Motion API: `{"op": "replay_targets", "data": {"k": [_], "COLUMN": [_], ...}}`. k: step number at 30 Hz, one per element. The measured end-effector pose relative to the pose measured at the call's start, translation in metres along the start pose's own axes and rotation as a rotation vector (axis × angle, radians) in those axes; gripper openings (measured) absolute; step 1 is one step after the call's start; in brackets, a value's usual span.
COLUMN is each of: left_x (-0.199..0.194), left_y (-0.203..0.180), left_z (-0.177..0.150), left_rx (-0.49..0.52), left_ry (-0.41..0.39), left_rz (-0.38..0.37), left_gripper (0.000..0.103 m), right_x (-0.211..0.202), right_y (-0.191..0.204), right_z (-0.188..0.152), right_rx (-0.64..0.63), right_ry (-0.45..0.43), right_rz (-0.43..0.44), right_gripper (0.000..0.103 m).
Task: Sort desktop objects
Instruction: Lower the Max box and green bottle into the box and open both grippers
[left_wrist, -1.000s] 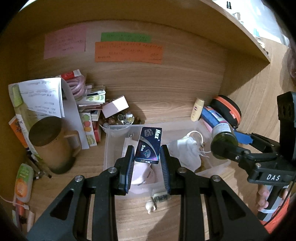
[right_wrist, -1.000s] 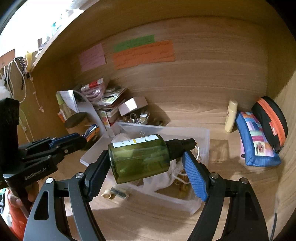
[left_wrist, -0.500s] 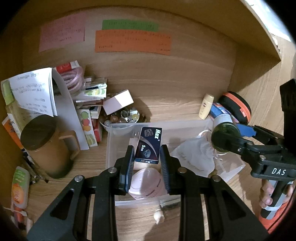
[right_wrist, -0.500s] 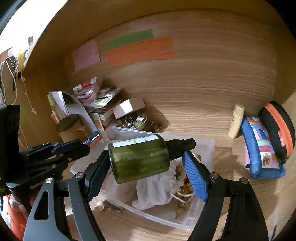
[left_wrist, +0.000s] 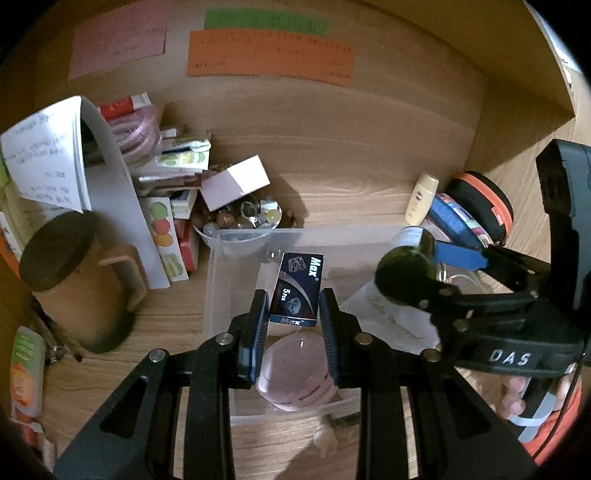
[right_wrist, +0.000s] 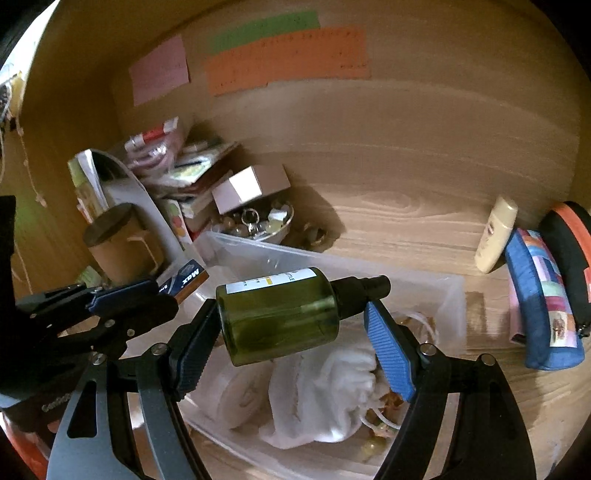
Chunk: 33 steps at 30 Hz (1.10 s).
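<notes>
Fingers of your left gripper (left_wrist: 293, 321) clamp the Max box (left_wrist: 297, 291), right gripper (right_wrist: 291, 332) grips the green bottle (right_wrist: 277, 314), both now lower over the clear bin (left_wrist: 218, 280), ready to drop.

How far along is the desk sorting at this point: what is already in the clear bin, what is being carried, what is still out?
Done: the clear bin already holds a pink round case and a white cloth pouch.
In hand: the left gripper clamps a blue Max box, the right gripper a green spray bottle, both above the bin.
Left: the cream tube, patchwork pouch and pink carton remain on the desk.
</notes>
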<state>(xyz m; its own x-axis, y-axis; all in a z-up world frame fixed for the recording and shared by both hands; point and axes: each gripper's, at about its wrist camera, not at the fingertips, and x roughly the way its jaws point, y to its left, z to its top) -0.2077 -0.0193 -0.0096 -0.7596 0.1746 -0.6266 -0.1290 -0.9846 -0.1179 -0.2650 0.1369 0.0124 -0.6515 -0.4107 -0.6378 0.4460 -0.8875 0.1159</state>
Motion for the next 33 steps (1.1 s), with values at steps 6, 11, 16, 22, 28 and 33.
{"op": "replay_targets", "data": {"k": [6, 11, 16, 22, 28, 33], "left_x": [0.008, 0.016, 0.021, 0.027, 0.029, 0.029], "left_y": [0.002, 0.008, 0.008, 0.009, 0.01, 0.01], "left_z": [-0.002, -0.003, -0.005, -0.006, -0.007, -0.007], "left_rx": [-0.003, -0.028, -0.028, -0.026, -0.029, -0.023], "left_ry": [0.012, 0.033, 0.047, 0.063, 0.069, 0.067], "left_rz": [0.008, 0.002, 0.007, 0.018, 0.024, 0.027], "left_gripper": [0.027, 0.027, 0.027, 0.027, 0.027, 0.027], "right_x": [0.012, 0.02, 0.025, 0.028, 0.029, 0.03], "right_y": [-0.001, -0.002, -0.004, -0.004, 0.003, 0.007], "right_z": [-0.002, -0.004, -0.006, -0.007, -0.009, -0.01], "right_rx": [-0.001, 0.0, -0.003, -0.015, -0.051, -0.076], "right_ry": [0.025, 0.042, 0.05, 0.057, 0.064, 0.07], "right_rz": [-0.019, -0.048, -0.086, -0.107, -0.139, -0.163], "right_gripper": [0.076, 0.076, 0.076, 0.076, 0.077, 0.077]}}
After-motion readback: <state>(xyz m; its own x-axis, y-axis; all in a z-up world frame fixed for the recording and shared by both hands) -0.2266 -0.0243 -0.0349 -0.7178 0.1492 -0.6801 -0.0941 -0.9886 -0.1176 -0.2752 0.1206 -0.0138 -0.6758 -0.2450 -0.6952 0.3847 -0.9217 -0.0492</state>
